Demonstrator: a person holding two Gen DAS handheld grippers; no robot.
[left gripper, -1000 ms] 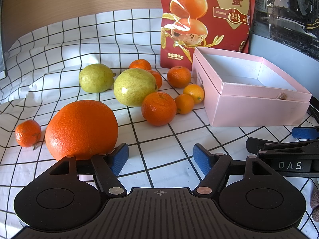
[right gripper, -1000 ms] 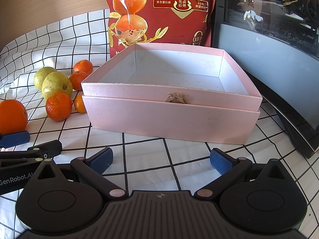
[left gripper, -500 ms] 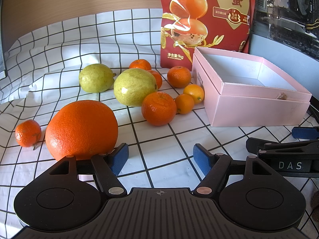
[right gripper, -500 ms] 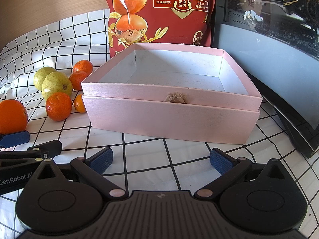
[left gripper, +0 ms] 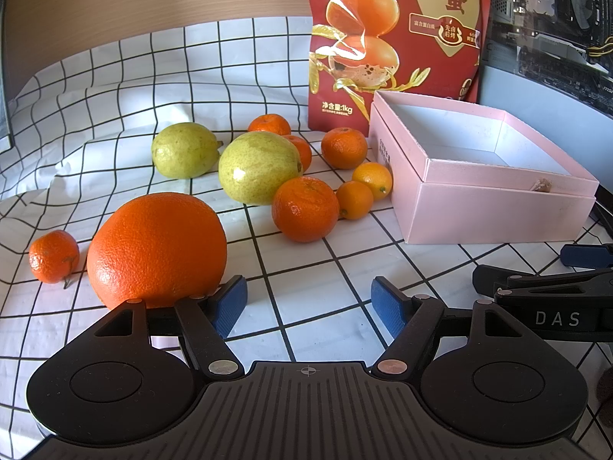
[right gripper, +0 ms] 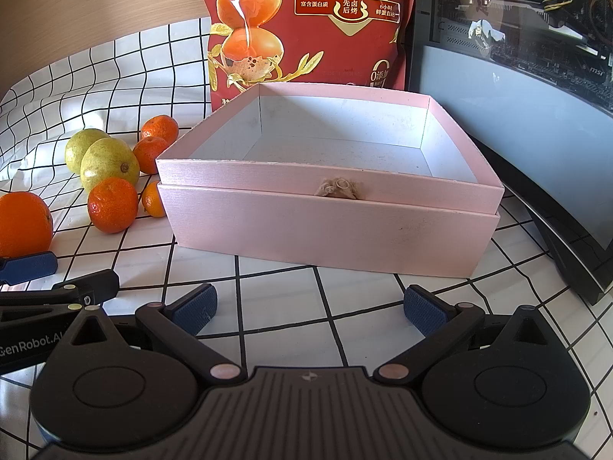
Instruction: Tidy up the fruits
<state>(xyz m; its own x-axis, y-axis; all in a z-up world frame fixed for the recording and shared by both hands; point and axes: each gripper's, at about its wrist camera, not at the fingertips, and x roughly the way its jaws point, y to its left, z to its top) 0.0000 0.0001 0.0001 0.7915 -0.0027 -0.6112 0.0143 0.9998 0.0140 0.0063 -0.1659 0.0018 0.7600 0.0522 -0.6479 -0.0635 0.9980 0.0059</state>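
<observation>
An open pink box (right gripper: 329, 226) (left gripper: 494, 207) sits empty on the checked cloth. To its left lie a large orange (left gripper: 157, 249), two green pears (left gripper: 258, 166) (left gripper: 182, 149), several mandarins, one of them (left gripper: 304, 209) nearest the box, and two small kumquats (left gripper: 354, 199). My left gripper (left gripper: 308, 301) is open and empty, its left finger beside the large orange. My right gripper (right gripper: 310, 306) is open and empty, just in front of the box. Each gripper shows at the edge of the other's view.
A tall red snack bag (left gripper: 394, 38) stands behind the box. A dark computer case (right gripper: 517, 76) lies along the right side. The white checked cloth (left gripper: 115, 88) rises up at the back left against a wooden wall.
</observation>
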